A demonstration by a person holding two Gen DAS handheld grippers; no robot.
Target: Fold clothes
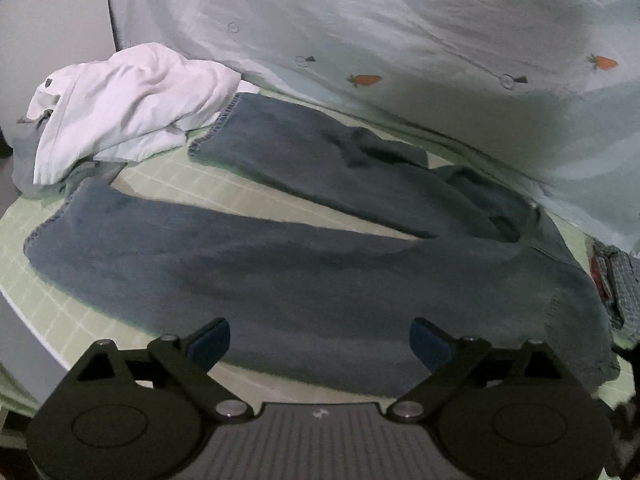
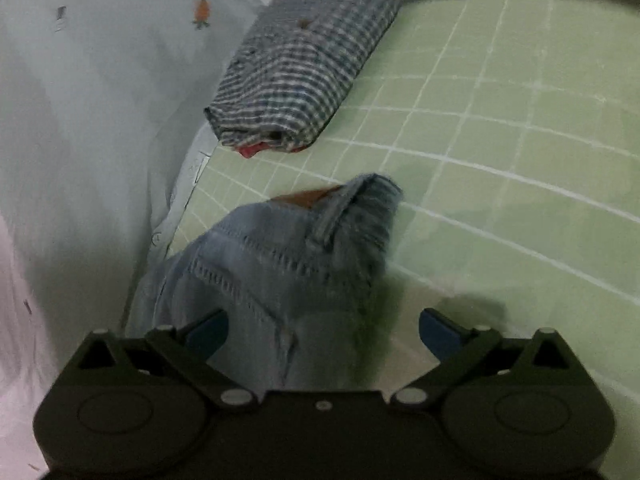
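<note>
- Blue jeans spread flat on a green sheet with a white grid, legs parted in a V and running out to the left, waist at the right.
- Near leg lying across the middle of the left wrist view, its stitched hem at the far left; far leg angled away toward a crumpled white garment.
- White garment heaped at the far left, touching the hem of the far leg.
- Pale blue quilt with small orange carrots bunched along the far side, just behind the jeans.
- Left claw spread wide, blue pads apart, hovering over the near edge of the near leg, gripping nothing.
- Right claw likewise spread wide, holding nothing, poised above the jeans waistband, where a belt loop and a brown patch show.
- Waistband blurred in the right wrist view; contact with the claw impossible to tell.
- Folded blue-and-white checked garment lying beyond the waistband, apart from it, against the quilt.
</note>
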